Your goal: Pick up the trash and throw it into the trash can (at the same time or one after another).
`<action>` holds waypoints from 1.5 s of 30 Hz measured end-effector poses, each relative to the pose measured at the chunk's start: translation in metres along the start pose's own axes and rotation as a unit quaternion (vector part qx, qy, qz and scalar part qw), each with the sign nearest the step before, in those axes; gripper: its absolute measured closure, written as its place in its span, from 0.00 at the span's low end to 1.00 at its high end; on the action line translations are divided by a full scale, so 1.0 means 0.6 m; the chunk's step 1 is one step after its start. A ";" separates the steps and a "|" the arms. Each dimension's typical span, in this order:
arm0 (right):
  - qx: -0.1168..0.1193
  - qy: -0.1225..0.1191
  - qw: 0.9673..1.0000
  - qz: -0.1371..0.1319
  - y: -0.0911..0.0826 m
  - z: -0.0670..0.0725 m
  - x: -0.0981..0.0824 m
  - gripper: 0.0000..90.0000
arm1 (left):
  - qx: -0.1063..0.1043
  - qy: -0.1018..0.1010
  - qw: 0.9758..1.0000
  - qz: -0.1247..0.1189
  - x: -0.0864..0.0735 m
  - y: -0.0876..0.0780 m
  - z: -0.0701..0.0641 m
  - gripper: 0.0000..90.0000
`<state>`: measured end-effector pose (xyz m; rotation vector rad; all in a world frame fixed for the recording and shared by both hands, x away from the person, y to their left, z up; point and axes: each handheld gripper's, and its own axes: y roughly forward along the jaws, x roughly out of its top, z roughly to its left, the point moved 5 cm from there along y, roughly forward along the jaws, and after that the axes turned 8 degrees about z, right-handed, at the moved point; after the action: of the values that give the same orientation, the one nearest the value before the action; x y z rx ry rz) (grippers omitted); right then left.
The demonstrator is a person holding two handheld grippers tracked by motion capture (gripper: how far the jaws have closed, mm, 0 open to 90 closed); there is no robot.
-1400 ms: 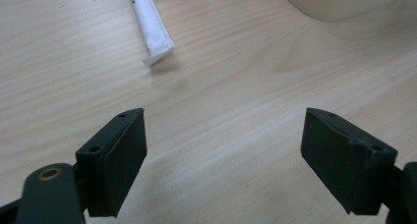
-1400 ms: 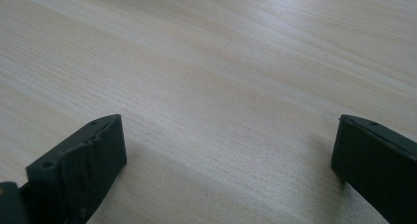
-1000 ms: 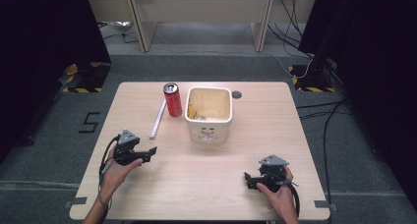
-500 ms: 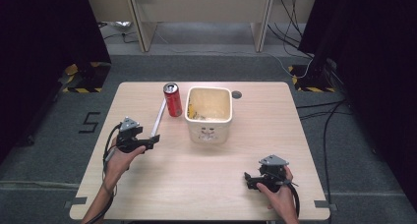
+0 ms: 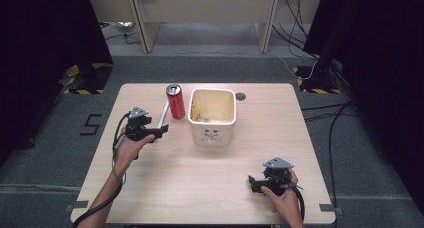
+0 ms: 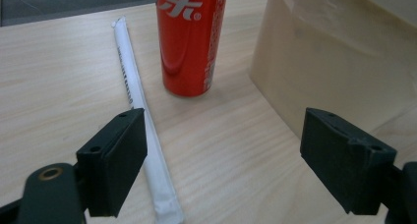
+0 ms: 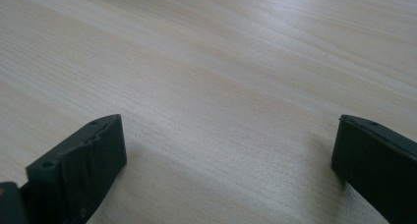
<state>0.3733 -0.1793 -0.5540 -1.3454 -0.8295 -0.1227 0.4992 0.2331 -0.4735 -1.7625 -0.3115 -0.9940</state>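
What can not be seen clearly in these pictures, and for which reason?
- Contents of the beige bin: high view, too small to name the yellowish bits inside.
- Red can: left gripper view, top cut off by the upper edge; logo only partly readable.
- Wrapped straw: left gripper view, near end partly behind the left gripper's own jaw.
- Print on the bin's front: high view, too small.
- Right gripper: high view, partly covered by the hand.

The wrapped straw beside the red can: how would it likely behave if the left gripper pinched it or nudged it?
The wrapped straw is long, thin and round, so a nudge would probably roll it. Its paper wrapper suggests it is very light and may crush or bend under the left gripper, whose jaws stand open.
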 end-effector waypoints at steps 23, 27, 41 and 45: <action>0.001 -0.002 1.000 0.000 0.000 0.000 0.000 0.00 | 0.007 0.007 1.000 -0.006 0.092 0.061 -0.002 0.19; 0.001 -0.002 1.000 0.000 0.000 0.000 0.000 0.00 | 0.014 0.002 1.000 -0.007 0.103 0.073 0.000 0.19; 0.001 -0.002 1.000 0.000 0.000 0.000 0.000 0.00 | 0.032 -0.008 0.999 -0.005 0.132 0.111 0.012 0.19; 0.001 -0.002 1.000 0.000 0.000 0.000 0.000 0.00 | 0.036 -0.007 0.999 0.001 0.132 0.124 0.016 0.19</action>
<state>0.3735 -0.1794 -0.5540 -1.3443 -0.8328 -0.1206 0.5995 0.1909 -0.4647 -1.7041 -0.3511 -0.9582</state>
